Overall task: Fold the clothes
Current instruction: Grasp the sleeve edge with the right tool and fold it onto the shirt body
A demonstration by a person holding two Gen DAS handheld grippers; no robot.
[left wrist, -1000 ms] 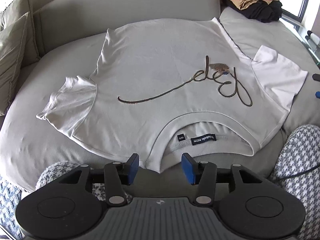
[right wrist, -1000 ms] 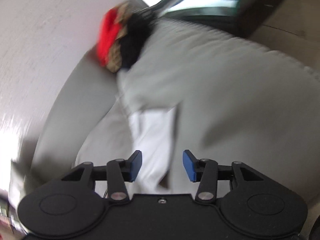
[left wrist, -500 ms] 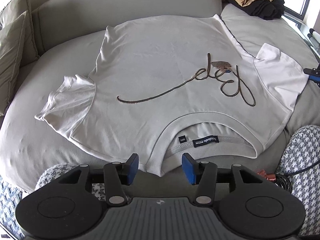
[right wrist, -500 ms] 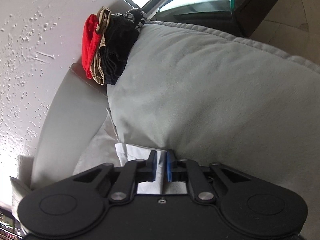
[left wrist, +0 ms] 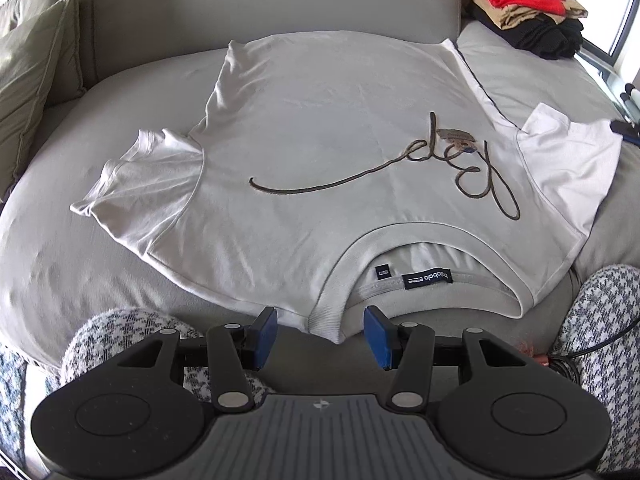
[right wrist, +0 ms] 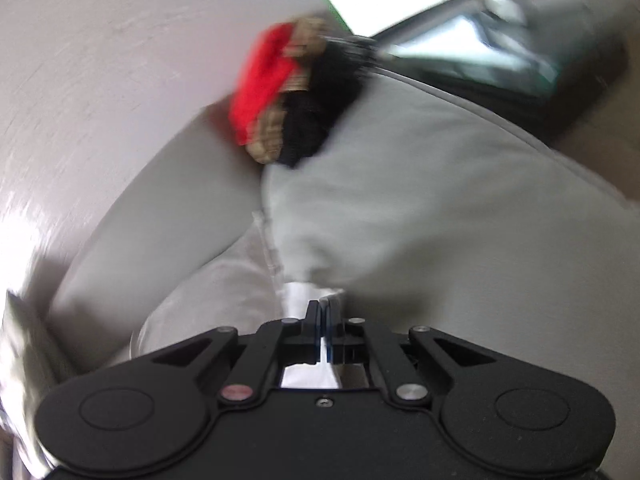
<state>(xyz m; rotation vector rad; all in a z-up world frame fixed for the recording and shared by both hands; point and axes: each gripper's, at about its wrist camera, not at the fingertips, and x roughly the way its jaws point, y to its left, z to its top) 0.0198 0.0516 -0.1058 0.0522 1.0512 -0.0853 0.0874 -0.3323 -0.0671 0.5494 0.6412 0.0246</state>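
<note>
White short-sleeved T-shirt with brown script lettering (left wrist: 320, 152) spread flat on grey sofa cushion (left wrist: 60, 256), collar nearest camera. Left gripper (left wrist: 320, 336) spread wide, empty, just short of collar. Right gripper (right wrist: 323, 320) clamped on white sleeve edge. Stack of red, tan, black folded clothes (left wrist: 528, 4) at sofa's far corner.

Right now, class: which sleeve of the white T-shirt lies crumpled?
The sleeve nearest the cushion; the other sleeve lies flat, toward the folded pile.

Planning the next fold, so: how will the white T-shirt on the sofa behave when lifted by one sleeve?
The white T-shirt will likely drape limply: it follows the sofa cushion and its free sleeve lies rumpled. It is probably light, being thin fabric. The right gripper, shut on the other sleeve, may drag the body unevenly.
</note>
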